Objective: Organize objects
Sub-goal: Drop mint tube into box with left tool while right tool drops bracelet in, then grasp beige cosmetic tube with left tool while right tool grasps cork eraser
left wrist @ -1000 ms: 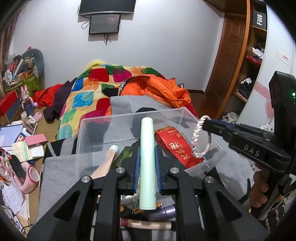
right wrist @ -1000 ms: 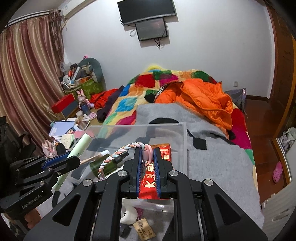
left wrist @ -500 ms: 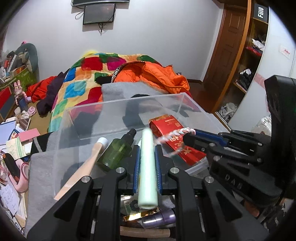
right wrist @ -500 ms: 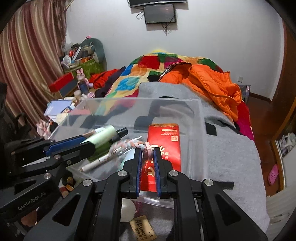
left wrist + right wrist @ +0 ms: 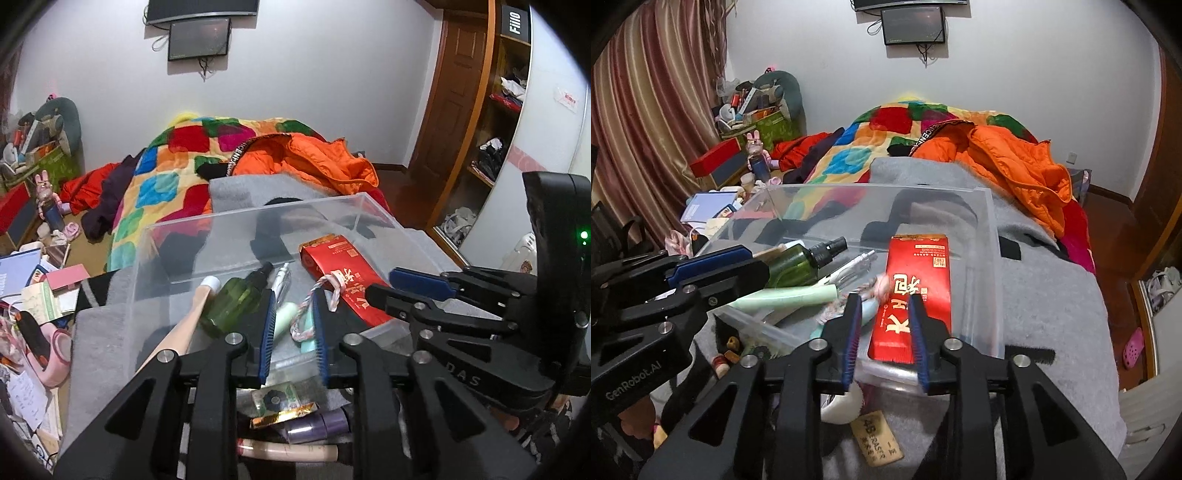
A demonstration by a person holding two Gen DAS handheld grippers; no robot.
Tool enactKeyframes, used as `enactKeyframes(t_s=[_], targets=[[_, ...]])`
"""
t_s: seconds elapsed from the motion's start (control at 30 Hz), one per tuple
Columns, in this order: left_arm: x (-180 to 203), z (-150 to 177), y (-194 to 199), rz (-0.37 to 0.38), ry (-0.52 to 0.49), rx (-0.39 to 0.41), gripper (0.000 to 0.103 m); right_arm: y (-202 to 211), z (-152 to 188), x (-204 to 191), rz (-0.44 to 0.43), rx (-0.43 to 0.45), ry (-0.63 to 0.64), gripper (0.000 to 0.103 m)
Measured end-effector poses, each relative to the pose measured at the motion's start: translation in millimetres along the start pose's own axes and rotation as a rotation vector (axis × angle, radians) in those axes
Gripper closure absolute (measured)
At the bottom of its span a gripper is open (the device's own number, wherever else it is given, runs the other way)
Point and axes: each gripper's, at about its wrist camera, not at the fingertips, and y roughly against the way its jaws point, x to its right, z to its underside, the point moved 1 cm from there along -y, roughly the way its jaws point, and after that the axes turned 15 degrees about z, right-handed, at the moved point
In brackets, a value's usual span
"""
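A clear plastic bin point(image 5: 258, 216) sits on the grey blanket. My left gripper point(image 5: 293, 299) hangs over its near edge, jaws opening. The pale green tube point(image 5: 286, 317) lies loose in the bin between them, clear of the pads. My right gripper point(image 5: 883, 297) is beside it, jaws also opening. The braided bracelet point(image 5: 873, 288) is blurred just beyond its tips and lies across the tube point(image 5: 306, 314). Also in the bin are a red box point(image 5: 916, 291), a green spray bottle point(image 5: 236, 299), a pen point(image 5: 280, 280) and a beige tube point(image 5: 188, 321).
Small cosmetics, a purple tube point(image 5: 317, 424) and a foil sachet point(image 5: 280, 415), lie on the blanket in front of the bin, with an eraser tag point(image 5: 879, 439). Behind are a patchwork quilt point(image 5: 173, 173) and an orange jacket point(image 5: 1015, 158). Clutter covers the floor at left.
Both grippers came down over the bin and their jaws parted. The green tube left the left pads and the bracelet left the right pads; both now lie in the bin.
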Motion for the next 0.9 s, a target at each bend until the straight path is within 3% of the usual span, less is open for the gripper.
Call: enactKeyframes(t_s=[0.1,0.37,0.53,0.77,0.9], targets=[[3,3,9,-0.025,-0.003,0.032,0.058,9,3,1,0.009,0.016,0.001,0.065],[11,10,35,-0.039,-0.014,0.083,0.043,39,13,8,0.03,0.072,0.007,0.056],[16,21,46,-0.07,-0.037,0.087,0.041,51,23,11,0.04,0.089,0.004,0.051],[12,46,52,-0.032,0.007,0.049,0.041,52,40,17,0.039,0.064,-0.001,0.051],[11,61,52,-0.016,0.009,0.022,0.032,50,50,19,0.039,0.042,0.003,0.051]])
